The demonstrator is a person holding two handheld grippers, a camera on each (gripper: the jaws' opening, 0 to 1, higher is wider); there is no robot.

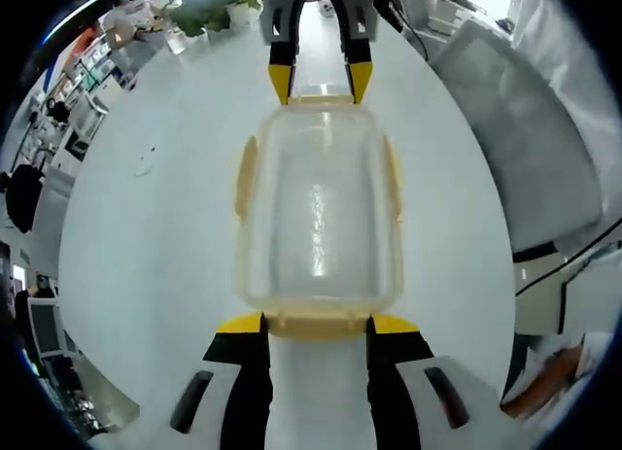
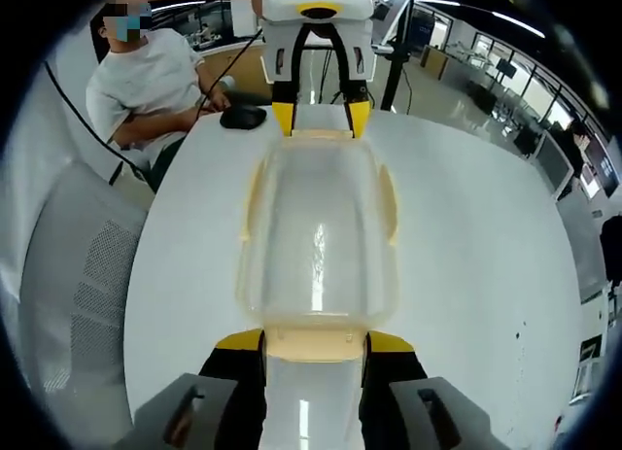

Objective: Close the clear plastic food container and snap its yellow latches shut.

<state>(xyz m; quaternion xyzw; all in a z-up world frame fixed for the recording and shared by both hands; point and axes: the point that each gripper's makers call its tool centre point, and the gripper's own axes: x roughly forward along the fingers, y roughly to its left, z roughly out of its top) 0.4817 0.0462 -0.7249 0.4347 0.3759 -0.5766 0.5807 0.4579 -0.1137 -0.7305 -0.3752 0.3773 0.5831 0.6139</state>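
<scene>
Hidden: the near short end of the clear container [image 1: 319, 217] runs down between my left gripper [image 1: 318, 326] tips, so I cannot make out the latch there fully; the far end is likewise tucked between my right gripper [image 2: 315, 343].
Container: clear, rounded-rectangular plastic with pale yellow latches [image 1: 245, 175] along its long sides, lid on, sitting on the glossy white table [image 1: 146, 236] between my two grippers.
Latches: they seem to lie flat against the walls, though the glare makes that hard to confirm.
Left fingers: black with yellow tips [image 1: 239, 324], standing apart either side of the container's end flap, touching or just beside it.
Right fingers: same build, apart, straddling the opposite end.
Left gripper view: potted plants [image 1: 209, 8] beyond the table, a grey mesh chair [image 1: 515, 149].
Right gripper view: a seated person [image 2: 151, 86] in a white shirt, a dark mouse [image 2: 243, 117].
</scene>
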